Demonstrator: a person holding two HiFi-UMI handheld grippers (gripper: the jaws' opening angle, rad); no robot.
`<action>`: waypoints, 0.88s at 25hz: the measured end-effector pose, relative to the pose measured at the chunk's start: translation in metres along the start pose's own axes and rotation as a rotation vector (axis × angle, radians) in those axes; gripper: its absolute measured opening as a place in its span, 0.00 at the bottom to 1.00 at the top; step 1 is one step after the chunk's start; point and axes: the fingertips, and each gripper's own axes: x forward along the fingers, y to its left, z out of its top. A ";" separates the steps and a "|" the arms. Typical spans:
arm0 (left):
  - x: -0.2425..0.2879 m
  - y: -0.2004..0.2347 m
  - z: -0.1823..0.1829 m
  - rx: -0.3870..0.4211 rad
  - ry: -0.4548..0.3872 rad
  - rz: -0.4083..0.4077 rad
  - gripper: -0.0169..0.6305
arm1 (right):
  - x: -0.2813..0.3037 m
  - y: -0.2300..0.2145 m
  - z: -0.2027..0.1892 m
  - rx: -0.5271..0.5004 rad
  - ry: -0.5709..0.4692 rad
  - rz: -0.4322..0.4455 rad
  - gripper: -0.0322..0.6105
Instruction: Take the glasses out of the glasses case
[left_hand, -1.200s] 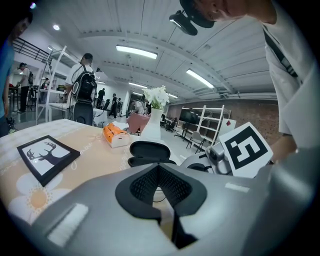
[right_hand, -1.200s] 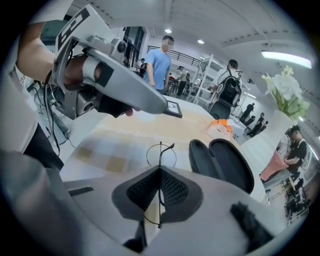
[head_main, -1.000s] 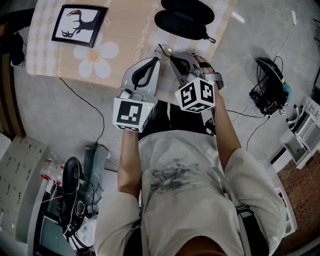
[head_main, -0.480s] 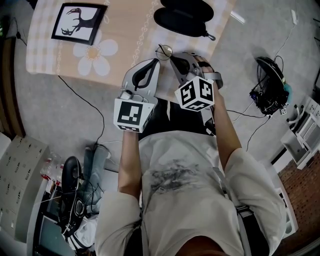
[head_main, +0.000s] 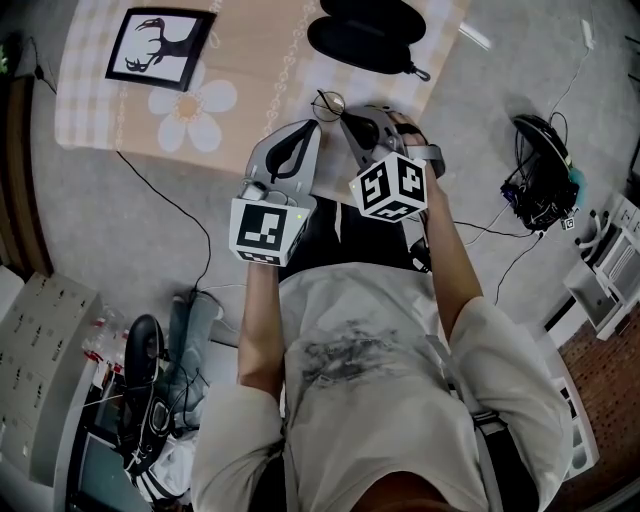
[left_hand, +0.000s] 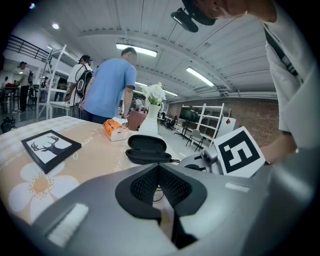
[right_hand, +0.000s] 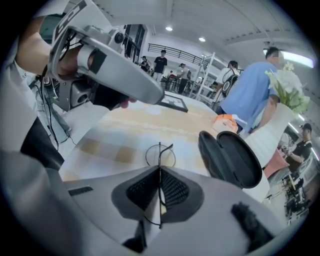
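The black glasses case (head_main: 368, 35) lies open on the far side of the table; it also shows as the case (left_hand: 146, 149) and the case (right_hand: 230, 157) in the two gripper views. Thin wire-rimmed glasses (head_main: 328, 101) hang over the table's near edge, and my right gripper (head_main: 345, 115) is shut on their frame. In the right gripper view the glasses (right_hand: 160, 155) stick out ahead of the right gripper (right_hand: 160, 170), one round lens showing. My left gripper (head_main: 312, 122) sits just left of it. The left gripper (left_hand: 159, 167) is shut with nothing between its pads.
A framed deer picture (head_main: 160, 50) lies on the flower-patterned cloth (head_main: 240, 60) at the left. A white vase of flowers (left_hand: 152, 115) and an orange box (left_hand: 114, 129) stand beyond the case. People stand behind the table. Cables and gear (head_main: 540, 180) lie on the floor at the right.
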 end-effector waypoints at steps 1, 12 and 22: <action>0.000 0.000 0.000 -0.003 -0.001 0.001 0.04 | 0.000 0.000 0.000 0.000 0.000 -0.001 0.08; -0.004 -0.002 0.001 -0.004 -0.003 0.003 0.04 | -0.003 0.005 0.002 0.023 -0.015 0.025 0.19; -0.007 -0.006 0.003 0.015 -0.015 -0.018 0.04 | -0.017 0.002 0.011 0.054 -0.050 -0.002 0.23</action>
